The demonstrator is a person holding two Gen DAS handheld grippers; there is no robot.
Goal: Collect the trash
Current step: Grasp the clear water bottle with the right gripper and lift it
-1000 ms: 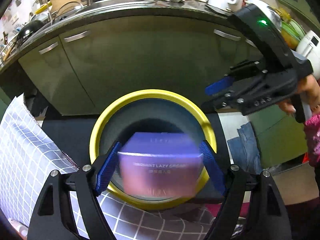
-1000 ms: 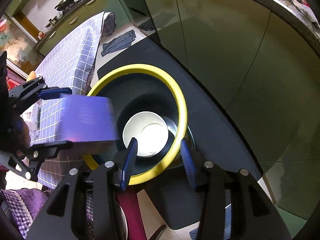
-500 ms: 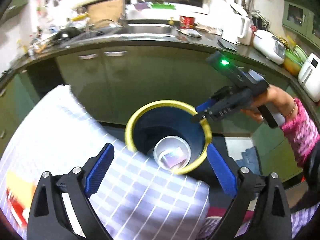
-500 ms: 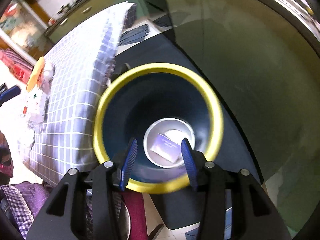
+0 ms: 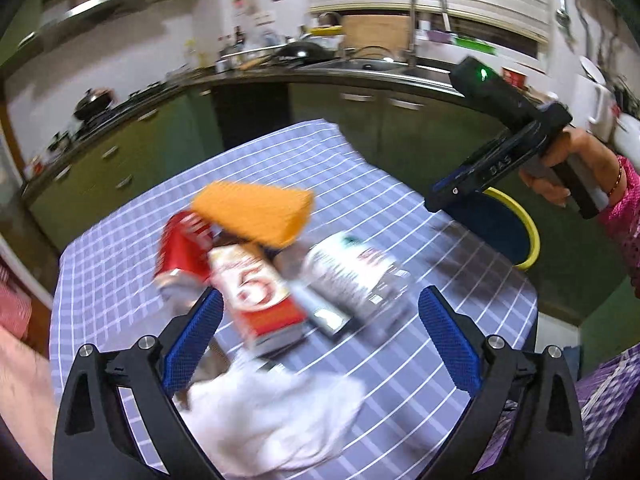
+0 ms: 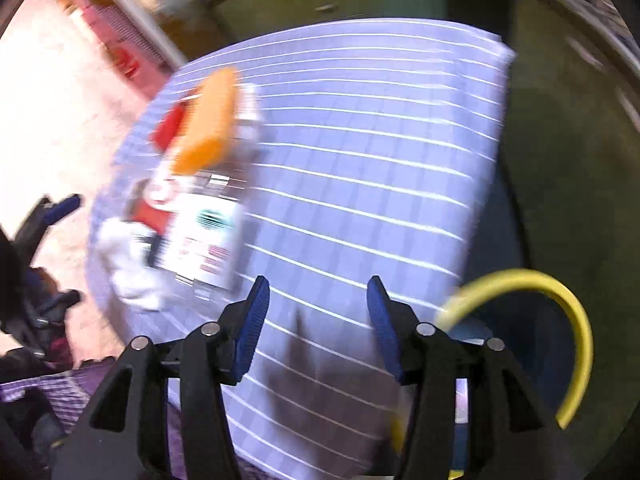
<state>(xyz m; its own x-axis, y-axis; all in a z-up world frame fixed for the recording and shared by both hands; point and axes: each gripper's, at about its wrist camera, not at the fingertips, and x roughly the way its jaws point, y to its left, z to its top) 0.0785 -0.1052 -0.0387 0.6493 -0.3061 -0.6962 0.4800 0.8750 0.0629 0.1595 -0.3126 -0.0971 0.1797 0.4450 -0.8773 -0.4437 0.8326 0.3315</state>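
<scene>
On the checked counter (image 5: 380,184) lies a loose cluster of trash, blurred by motion in both views. An orange sponge-like piece (image 5: 256,212) sits at the far side of the pile, overlapping a red can (image 5: 182,246) lying on its side. Just beside the can is a red-and-white carton (image 5: 258,292) bearing a large numeral, and next to that a white packet with green and red print (image 5: 352,276); a thin dark flat item shows between the two. Crumpled white tissue (image 5: 264,420) lies nearest the left gripper (image 5: 320,340), whose blue-padded jaws are spread wide with nothing between them, hovering over the carton and tissue. The right gripper (image 6: 316,320) also stands released and empty, its jaws parted above bare cloth near the counter's edge. Off that edge, below counter level, stands the yellow-rimmed bin (image 6: 568,320), dark blue inside, well apart from the trash pile. Green kitchen cabinets (image 5: 120,160) line the background.
</scene>
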